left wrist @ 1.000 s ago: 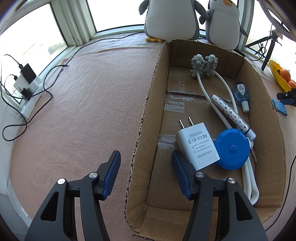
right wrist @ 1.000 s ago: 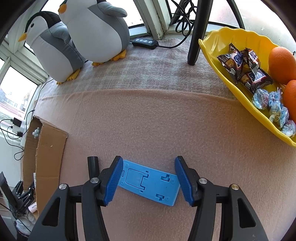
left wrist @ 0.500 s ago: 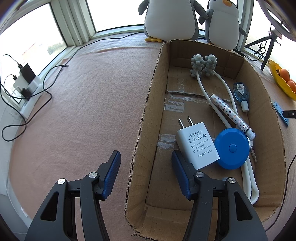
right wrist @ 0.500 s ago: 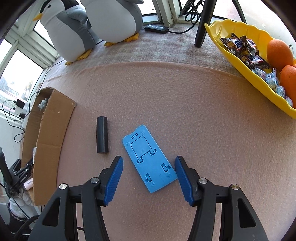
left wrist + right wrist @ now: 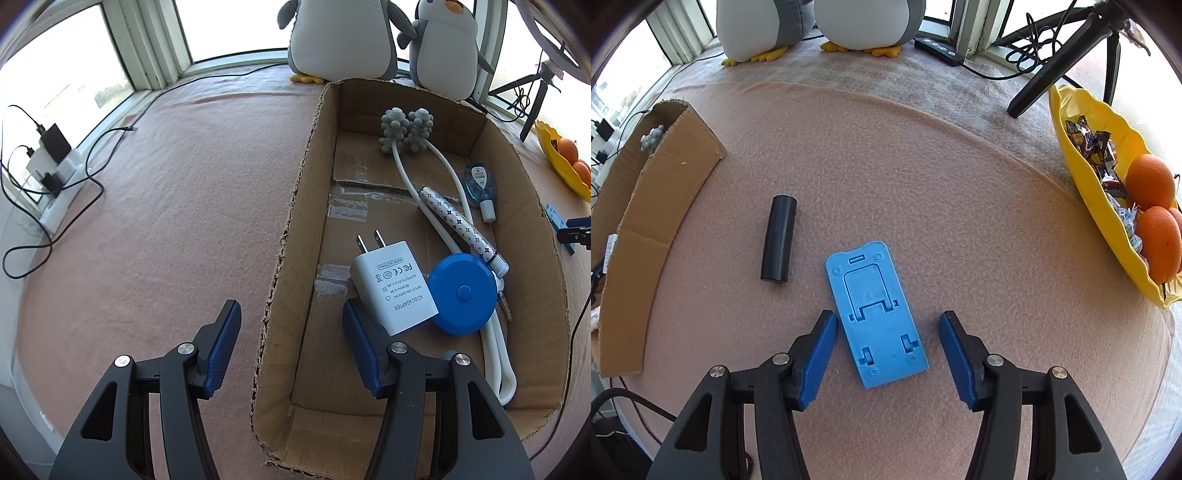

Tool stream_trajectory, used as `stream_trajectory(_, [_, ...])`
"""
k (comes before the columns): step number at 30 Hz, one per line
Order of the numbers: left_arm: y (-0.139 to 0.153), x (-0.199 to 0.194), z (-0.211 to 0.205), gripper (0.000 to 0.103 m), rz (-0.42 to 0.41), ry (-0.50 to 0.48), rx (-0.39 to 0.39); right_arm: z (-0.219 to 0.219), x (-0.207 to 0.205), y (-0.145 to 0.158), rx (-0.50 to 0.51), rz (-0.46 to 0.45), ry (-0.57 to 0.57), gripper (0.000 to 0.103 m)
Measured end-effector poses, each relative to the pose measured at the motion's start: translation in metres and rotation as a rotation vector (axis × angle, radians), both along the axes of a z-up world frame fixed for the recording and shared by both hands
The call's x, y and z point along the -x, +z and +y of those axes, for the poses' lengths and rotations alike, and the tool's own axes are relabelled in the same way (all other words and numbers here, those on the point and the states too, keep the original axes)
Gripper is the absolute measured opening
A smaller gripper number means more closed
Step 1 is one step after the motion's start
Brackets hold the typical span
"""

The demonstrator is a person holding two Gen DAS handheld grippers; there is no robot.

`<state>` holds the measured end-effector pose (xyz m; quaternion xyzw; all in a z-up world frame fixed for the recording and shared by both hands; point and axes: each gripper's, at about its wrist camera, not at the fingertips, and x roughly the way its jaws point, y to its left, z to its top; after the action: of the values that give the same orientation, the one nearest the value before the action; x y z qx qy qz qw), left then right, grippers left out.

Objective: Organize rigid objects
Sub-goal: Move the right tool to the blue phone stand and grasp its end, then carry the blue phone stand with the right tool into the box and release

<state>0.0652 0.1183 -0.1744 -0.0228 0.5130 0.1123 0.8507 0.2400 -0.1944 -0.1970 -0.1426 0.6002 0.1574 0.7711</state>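
Note:
A flat blue phone stand point(image 5: 875, 310) lies on the pink felt, lengthwise between the fingers of my right gripper point(image 5: 886, 343). Its jaws are closing, and the pads stand clear of the stand's edges. A black cylinder point(image 5: 779, 238) lies to the left of the stand. My left gripper point(image 5: 291, 332) is open and straddles the left wall of the cardboard box point(image 5: 295, 221) without pressing it. In the box lie a white power adapter point(image 5: 393, 286), a blue round tape measure point(image 5: 461, 291), a white massager with grey balls point(image 5: 404, 129), a patterned stick point(image 5: 458, 221) and a small blue bottle point(image 5: 480, 184).
A yellow bowl point(image 5: 1086, 192) with oranges and sweets stands at the right. Two plush penguins point(image 5: 820, 22) sit along the window sill, with a black tripod leg point(image 5: 1052, 70) beside them. The box's outer wall point(image 5: 657, 206) rises at the left. A power strip with cables point(image 5: 55, 166) lies at the far left.
The right gripper has shifted and rolled, so the blue stand now lies lengthwise between its fingers instead of across them. The black cylinder has come into full view. The left gripper has not moved.

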Motion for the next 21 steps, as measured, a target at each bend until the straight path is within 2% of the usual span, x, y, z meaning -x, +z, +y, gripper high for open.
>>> stream_trajectory(5, [0.0, 0.0, 0.0, 0.058, 0.0, 0.001, -0.003, -0.004, -0.006, 0.001, 0.0, -0.002, -0.012, 0.043])
stream_trajectory(7, [0.0, 0.0, 0.0, 0.058, 0.0, 0.001, -0.002, -0.009, -0.008, 0.002, -0.004, -0.007, -0.032, 0.035])
stream_trajectory(12, [0.0, 0.0, 0.0, 0.058, -0.001, 0.002, -0.001, -0.025, -0.01, 0.006, -0.025, -0.038, -0.088, 0.033])
stream_trajectory(21, [0.0, 0.0, 0.0, 0.058, -0.001, 0.003, -0.001, -0.032, 0.013, 0.017, -0.089, -0.109, -0.158, 0.033])
